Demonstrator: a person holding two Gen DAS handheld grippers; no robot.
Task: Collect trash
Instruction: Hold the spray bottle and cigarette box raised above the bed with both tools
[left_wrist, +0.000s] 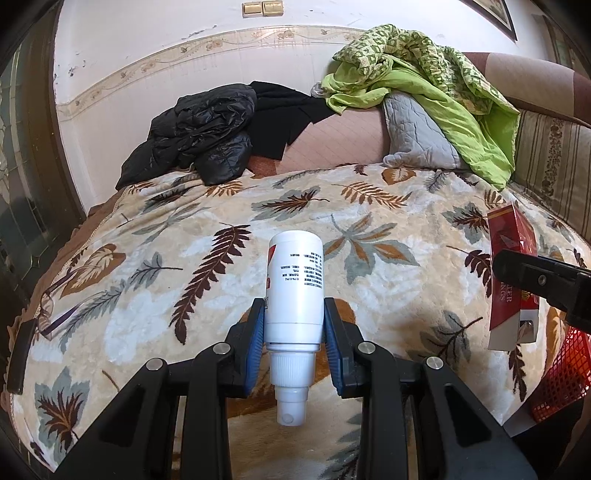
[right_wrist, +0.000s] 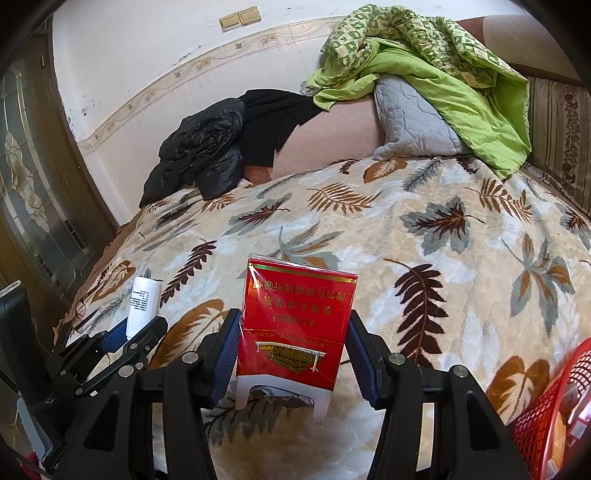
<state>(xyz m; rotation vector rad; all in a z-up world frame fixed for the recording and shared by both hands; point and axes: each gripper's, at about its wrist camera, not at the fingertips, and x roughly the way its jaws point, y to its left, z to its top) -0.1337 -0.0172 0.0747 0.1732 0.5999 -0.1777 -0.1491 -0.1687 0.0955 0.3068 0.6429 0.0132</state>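
Both pieces of trash lifted clear above the bed (left_wrist: 184, 229), white spray bottle (left_wrist: 294, 280) pinched nozzle-back in the left gripper (left_wrist: 294, 321) fingers, red cigarette pack (right_wrist: 295, 325) clamped by the right gripper (right_wrist: 293, 350), seemingly readied for the red basket (right_wrist: 546, 417) at right.

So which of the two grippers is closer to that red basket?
Right. The right gripper, holding the red packet, is beside the red basket; the left gripper is farther away.
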